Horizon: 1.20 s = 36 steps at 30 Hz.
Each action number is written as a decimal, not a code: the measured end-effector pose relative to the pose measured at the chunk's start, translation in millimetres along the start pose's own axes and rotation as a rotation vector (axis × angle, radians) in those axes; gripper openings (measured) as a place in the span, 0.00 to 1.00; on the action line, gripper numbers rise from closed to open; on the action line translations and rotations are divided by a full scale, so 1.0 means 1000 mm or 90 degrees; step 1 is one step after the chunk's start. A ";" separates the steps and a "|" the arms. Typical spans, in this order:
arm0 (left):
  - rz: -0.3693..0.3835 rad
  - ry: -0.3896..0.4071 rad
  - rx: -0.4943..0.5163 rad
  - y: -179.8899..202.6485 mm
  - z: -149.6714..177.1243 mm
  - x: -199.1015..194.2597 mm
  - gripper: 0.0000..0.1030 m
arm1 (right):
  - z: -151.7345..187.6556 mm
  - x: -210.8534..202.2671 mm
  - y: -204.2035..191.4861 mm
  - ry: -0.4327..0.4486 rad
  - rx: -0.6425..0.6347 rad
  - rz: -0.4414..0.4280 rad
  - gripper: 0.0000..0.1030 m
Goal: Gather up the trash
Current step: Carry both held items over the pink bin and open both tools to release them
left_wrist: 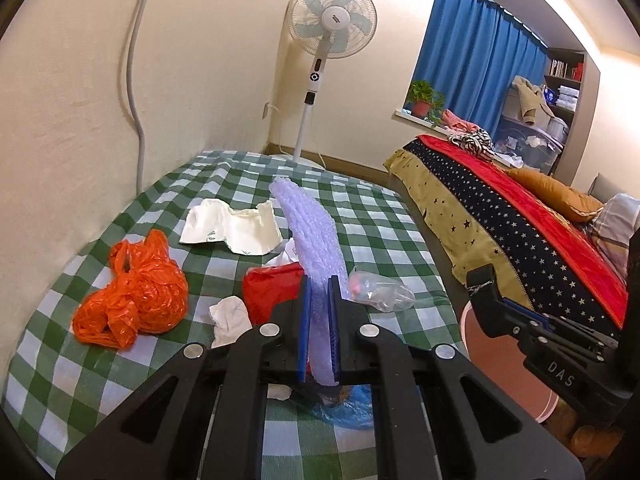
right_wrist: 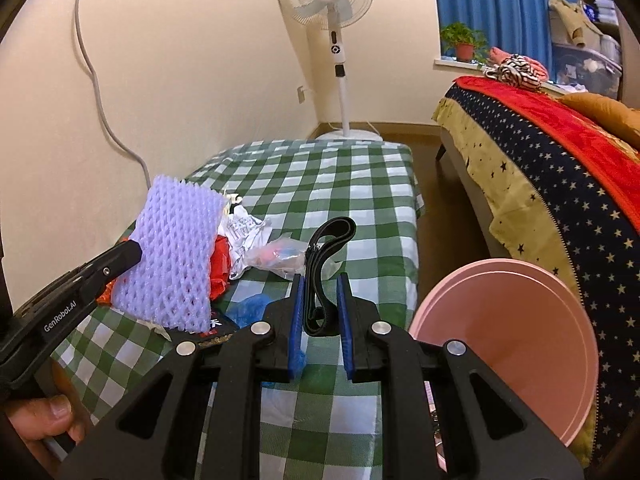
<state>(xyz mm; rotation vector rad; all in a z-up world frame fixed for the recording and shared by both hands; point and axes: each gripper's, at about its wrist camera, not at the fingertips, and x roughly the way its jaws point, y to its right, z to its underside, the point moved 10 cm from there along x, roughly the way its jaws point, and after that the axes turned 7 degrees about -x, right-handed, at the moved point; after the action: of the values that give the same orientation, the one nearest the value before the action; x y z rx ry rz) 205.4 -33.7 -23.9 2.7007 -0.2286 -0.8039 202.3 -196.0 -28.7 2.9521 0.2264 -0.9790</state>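
Note:
My left gripper (left_wrist: pixel 320 292) is shut on a purple foam net sleeve (left_wrist: pixel 308 224), which stands up from its blue pads above the checked table (left_wrist: pixel 280 176). The right wrist view shows that net (right_wrist: pixel 176 256) broadside, with the left gripper (right_wrist: pixel 134 254) at its left edge. My right gripper (right_wrist: pixel 320 284) is shut on a looped black strap (right_wrist: pixel 326 252), lifted over the table's right side. A pink bin (right_wrist: pixel 512 328) stands just right of the table, beside the right gripper (left_wrist: pixel 480 280).
On the cloth lie an orange plastic bag (left_wrist: pixel 132 300), a white wrapper (left_wrist: pixel 236 228), a red bag (left_wrist: pixel 272 288), a clear bag (left_wrist: pixel 380 290), a crumpled tissue (left_wrist: pixel 230 316) and blue plastic (left_wrist: pixel 348 408). A bed (left_wrist: pixel 520 216) lies right; a fan (left_wrist: pixel 332 20) stands behind.

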 end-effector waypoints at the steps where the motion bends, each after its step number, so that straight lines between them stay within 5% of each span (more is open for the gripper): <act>1: 0.001 0.001 0.001 0.001 0.000 -0.001 0.08 | 0.000 -0.002 0.001 0.002 0.001 0.002 0.16; 36: 0.042 -0.005 0.030 0.042 0.013 -0.015 0.08 | 0.003 -0.059 0.059 0.049 0.067 0.072 0.16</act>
<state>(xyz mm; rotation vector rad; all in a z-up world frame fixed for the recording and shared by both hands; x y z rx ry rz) 183.4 -72.8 -12.8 2.7191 -0.3406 -0.7989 162.7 -262.2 2.9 3.0605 0.0091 -0.8919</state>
